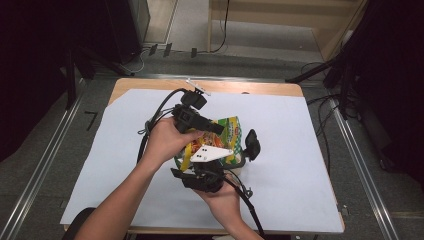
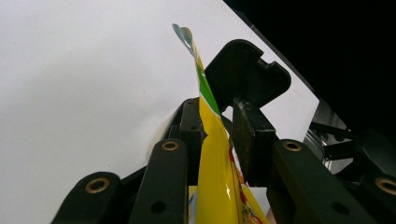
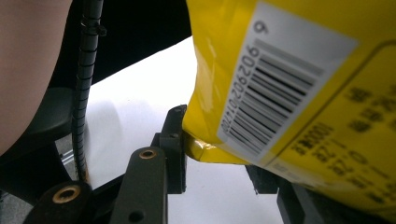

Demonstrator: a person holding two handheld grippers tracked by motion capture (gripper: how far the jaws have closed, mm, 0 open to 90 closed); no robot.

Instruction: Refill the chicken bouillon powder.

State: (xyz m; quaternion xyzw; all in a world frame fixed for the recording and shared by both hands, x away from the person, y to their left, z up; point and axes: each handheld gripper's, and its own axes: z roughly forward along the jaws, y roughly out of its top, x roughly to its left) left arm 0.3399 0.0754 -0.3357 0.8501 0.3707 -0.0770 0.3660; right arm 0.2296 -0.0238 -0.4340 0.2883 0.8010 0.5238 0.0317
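Both hand-held grippers clamp the yellow snack bag above the worktop: left hand-held gripper pinches its top edge, right hand-held gripper its lower corner, likely to pull it open.

A wooden table is covered by a white sheet. Grey floor is seen around the table, with metal rails at both sides. Beyond the table, cables and a pale wooden frame are seen among dark surroundings.
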